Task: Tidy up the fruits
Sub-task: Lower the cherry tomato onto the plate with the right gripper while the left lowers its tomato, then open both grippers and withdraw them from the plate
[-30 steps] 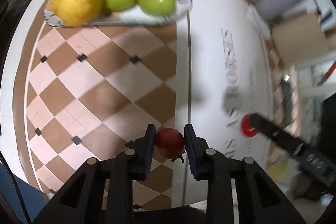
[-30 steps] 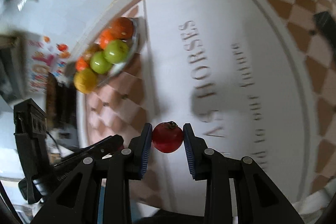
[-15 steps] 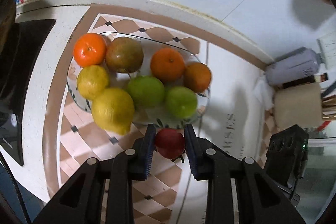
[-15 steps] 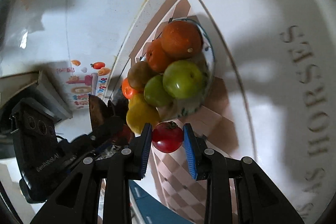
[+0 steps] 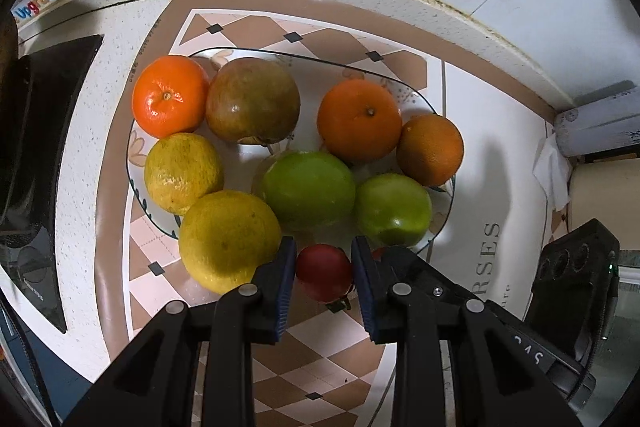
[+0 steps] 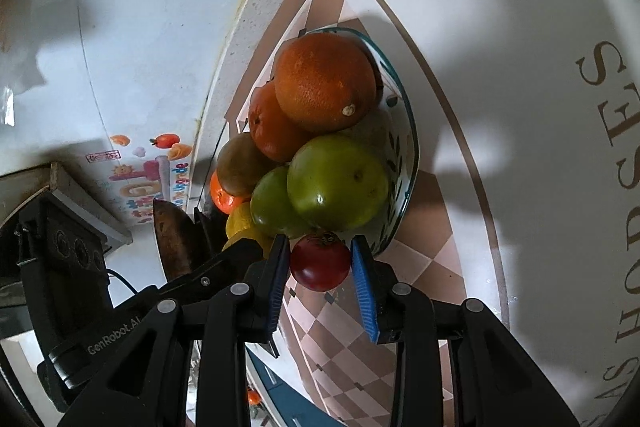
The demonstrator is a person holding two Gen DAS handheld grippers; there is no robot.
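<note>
A glass plate point(image 5: 404, 91) on the checkered mat holds several fruits: oranges point(image 5: 359, 121), yellow citrus point(image 5: 228, 239), green apples point(image 5: 308, 189) and a brownish fruit point(image 5: 252, 101). My left gripper point(image 5: 324, 273) is shut on a small red tomato point(image 5: 324, 273) at the plate's near edge. My right gripper point(image 6: 320, 265) is shut on another red tomato point(image 6: 320, 263), just beside the plate's rim point(image 6: 412, 155), next to a green apple point(image 6: 338, 183). The right gripper's body shows in the left wrist view point(image 5: 568, 267).
A white counter edge and wall run behind the plate. A dark object point(image 5: 36, 147) sits at the left. A grey roll point(image 5: 600, 123) and tissue lie at the right. A white mat with brown lettering point(image 6: 560, 187) spreads to the right of the plate.
Both grippers have moved closer to the plate with their tomatoes; the fruits now fill more of both views and the tomatoes sit at the plate's edge.
</note>
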